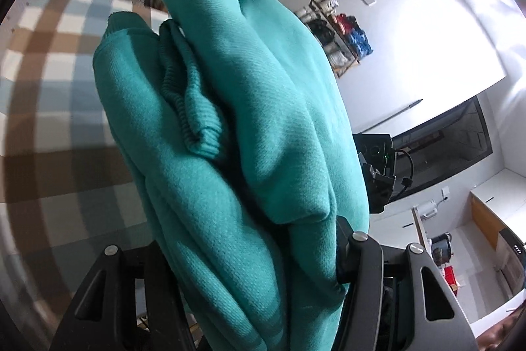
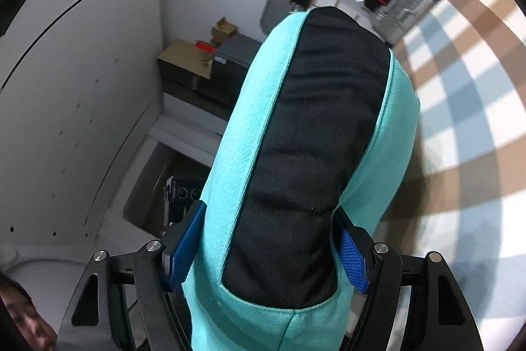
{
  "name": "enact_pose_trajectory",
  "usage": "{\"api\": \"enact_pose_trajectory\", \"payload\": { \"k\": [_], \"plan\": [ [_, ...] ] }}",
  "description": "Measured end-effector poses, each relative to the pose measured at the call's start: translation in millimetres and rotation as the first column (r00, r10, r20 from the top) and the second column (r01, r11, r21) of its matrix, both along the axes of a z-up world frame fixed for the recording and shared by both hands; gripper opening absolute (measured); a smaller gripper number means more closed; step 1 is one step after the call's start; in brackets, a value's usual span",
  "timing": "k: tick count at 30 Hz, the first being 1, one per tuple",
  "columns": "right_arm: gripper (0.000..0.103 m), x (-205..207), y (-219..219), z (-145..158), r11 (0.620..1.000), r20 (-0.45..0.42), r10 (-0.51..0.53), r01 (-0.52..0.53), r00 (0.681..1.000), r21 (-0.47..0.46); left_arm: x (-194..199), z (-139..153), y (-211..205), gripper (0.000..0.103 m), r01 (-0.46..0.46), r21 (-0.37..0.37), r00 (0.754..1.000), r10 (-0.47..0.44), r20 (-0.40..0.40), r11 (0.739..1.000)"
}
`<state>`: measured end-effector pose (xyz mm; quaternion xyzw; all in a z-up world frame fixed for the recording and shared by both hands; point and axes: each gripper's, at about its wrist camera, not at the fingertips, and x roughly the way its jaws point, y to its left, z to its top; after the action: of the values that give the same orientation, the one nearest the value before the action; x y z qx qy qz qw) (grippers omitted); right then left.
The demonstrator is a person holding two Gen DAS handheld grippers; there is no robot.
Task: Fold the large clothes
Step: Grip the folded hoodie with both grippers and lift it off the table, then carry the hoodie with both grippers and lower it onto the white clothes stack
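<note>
Closest in, the left gripper (image 1: pixel 250 268) has its 2 fingers (image 1: pixel 345 252) pinching a thick bundle of teal sweatshirt (image 1: pixel 236 127), which fills the gap between them and stands up in front of the camera, a ribbed cuff (image 1: pixel 197 120) folded into its creases. The right gripper (image 2: pixel 269 249) does the same at another part of the sweatshirt (image 2: pixel 230 153): its 2 blue fingers (image 2: pixel 353 259) press on either side of a fold where a black lining (image 2: pixel 315 137) shows between teal edges. The garment hangs held up off the checked rug (image 1: pixel 56 61), which lies below and beyond it. Farther off stand white walls, cardboard boxes (image 2: pixel 187 58) and a rack of clothes (image 1: pixel 342 35).
</note>
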<state>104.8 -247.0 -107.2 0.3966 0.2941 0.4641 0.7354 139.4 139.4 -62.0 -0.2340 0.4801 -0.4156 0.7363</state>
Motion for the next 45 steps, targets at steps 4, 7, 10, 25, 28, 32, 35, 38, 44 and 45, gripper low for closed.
{"api": "enact_pose_trajectory", "payload": {
  "k": [4, 7, 10, 25, 28, 32, 35, 38, 44, 45],
  "plan": [
    [0.074, 3.8, 33.8, 31.0, 0.999, 0.06, 0.046, -0.047, 0.997, 0.012, -16.5, 38.4, 37.4, 0.053, -0.057, 0.033, 0.998, 0.056, 0.038, 0.998],
    [0.074, 4.8, 67.7, 55.0, 0.995, 0.088, 0.09, -0.093, 0.992, 0.03, -27.3, 65.5, 68.1, 0.053, -0.112, 0.047, 0.993, 0.11, 0.046, 0.993],
    [0.074, 11.7, 108.0, 80.0, 0.988, 0.11, 0.138, -0.144, 0.984, 0.048, -37.5, 94.4, 102.2, 0.053, -0.169, 0.069, 0.984, 0.165, 0.07, 0.983],
    [0.074, 42.4, 382.7, 122.1, 0.898, 0.064, 0.421, -0.426, 0.905, 0.113, -120.1, 123.7, 320.8, 0.055, -0.516, 0.151, 0.856, 0.502, 0.124, 0.843],
    [0.074, 37.6, 420.1, 73.0, 0.896, 0.01, 0.429, -0.427, 0.903, 0.118, -121.3, 58.6, 356.7, 0.055, -0.545, 0.162, 0.838, 0.541, 0.072, 0.822],
    [0.076, 28.0, 449.8, 13.5, 0.924, -0.035, 0.353, -0.354, 0.935, -0.145, -117.0, -31.0, 380.9, 0.057, -0.586, 0.143, 0.795, 0.6, -0.088, 0.797],
    [0.076, 13.3, 449.7, 15.7, 0.895, 0.057, 0.359, -0.327, 0.931, -0.303, -138.9, -48.0, 412.0, 0.059, -0.62, -0.053, 0.778, 0.605, -0.17, 0.783],
    [0.076, 1.7, 455.2, 35.7, 0.827, 0.12, 0.4, -0.301, 0.909, -0.475, -149.4, -26.5, 405.3, 0.06, -0.644, 0.0, 0.759, 0.64, -0.12, 0.765],
    [0.076, -18.8, 475.3, 66.1, 0.647, 0.243, 0.421, -0.101, 0.874, -0.756, -204.2, 39.5, 408.4, 0.06, -0.818, 0.142, 0.573, 0.811, 0.121, 0.557],
    [0.076, -23.0, 477.6, 69.7, 0.602, 0.272, 0.433, -0.051, 0.86, -0.797, -207.4, 48.8, 404.9, 0.06, -0.838, 0.161, 0.544, 0.822, 0.169, 0.522]
  ]
}}
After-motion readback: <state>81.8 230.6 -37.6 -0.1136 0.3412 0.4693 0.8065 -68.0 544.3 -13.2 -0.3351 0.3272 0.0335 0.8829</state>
